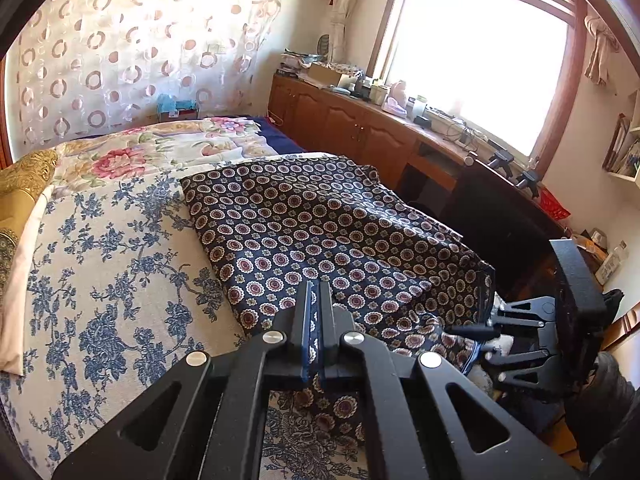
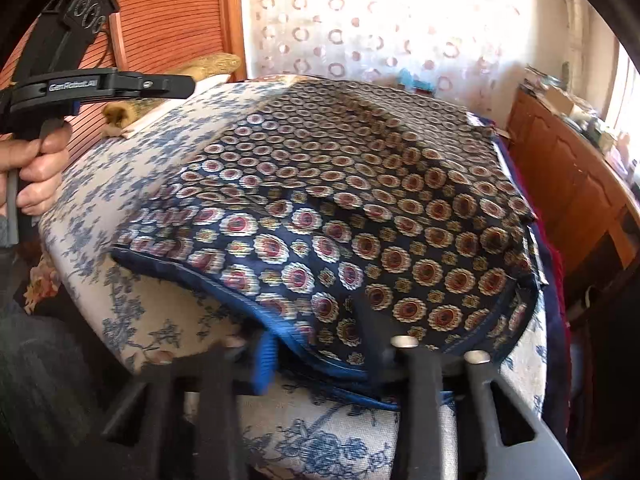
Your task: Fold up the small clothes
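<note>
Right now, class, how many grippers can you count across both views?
2. The left gripper is shut on the near edge of the patterned garment; the right gripper is at the same garment's blue hem, nearer the bed's edge.

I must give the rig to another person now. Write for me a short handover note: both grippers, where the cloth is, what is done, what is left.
Left gripper: shut on the near hem of the patterned garment.
Right gripper: at the blue-trimmed hem, one finger under the cloth, one over it; the view is blurred, so check the grip.
Garment: spread on the blue floral bedspread, near edge at the bed's edge.
Done: near hem taken at two points.
Left: probably lift and fold it over, then smooth.
</note>
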`<state>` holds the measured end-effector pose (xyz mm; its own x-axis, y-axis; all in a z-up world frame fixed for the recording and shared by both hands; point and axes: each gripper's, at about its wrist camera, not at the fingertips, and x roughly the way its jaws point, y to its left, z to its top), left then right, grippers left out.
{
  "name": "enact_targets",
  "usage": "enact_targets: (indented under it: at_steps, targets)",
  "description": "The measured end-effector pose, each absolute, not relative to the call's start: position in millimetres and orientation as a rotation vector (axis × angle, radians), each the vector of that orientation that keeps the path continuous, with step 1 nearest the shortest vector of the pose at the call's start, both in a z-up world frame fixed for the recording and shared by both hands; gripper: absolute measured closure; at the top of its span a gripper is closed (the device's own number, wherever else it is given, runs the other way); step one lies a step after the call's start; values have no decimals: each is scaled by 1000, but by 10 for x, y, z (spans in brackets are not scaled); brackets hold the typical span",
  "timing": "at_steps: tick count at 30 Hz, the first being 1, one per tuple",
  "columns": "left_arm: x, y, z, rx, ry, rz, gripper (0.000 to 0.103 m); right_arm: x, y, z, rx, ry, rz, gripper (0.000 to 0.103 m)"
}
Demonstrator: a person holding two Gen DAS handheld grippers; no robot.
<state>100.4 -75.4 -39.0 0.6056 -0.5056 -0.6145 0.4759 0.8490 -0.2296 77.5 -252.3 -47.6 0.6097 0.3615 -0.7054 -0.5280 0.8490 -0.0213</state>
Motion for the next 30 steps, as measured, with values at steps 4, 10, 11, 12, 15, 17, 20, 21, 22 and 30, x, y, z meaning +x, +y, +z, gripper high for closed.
enact_targets:
  at_steps: [4,10,11,12,15,17,20,21,22,30]
  targets:
    - [1000,-718,-400,-40,723,-558,100,792,-2441,-451,-277,734,515,99]
    - [1140,-598,-394,-26,720,-486,99,962,-2433,-30,-318,615,502,100]
    - [1167,-579,-394,-23,717,-479,88,1026,-2424,51,-331,596,497,100]
    - [1195,-554,-391,-20,710,-477,69,1101,-2410,123,-342,580,492,100]
    - [1275,-461,-377,-20,687,-471,55,1316,-2353,300,-370,534,490,100]
    - [1307,-425,-373,-15,682,-453,40,1446,-2308,356,-378,516,493,100]
    - [1373,-361,-357,-9,674,-435,28,1637,-2281,407,-387,499,500,100]
    - [1406,-343,-353,-3,675,-429,28,1717,-2257,426,-388,496,505,100]
    - [1434,-334,-349,0,675,-423,28,1780,-2252,432,-390,494,509,100]
    - [1707,-253,-411,-1,695,-380,28,2478,-2033,396,-431,481,556,100]
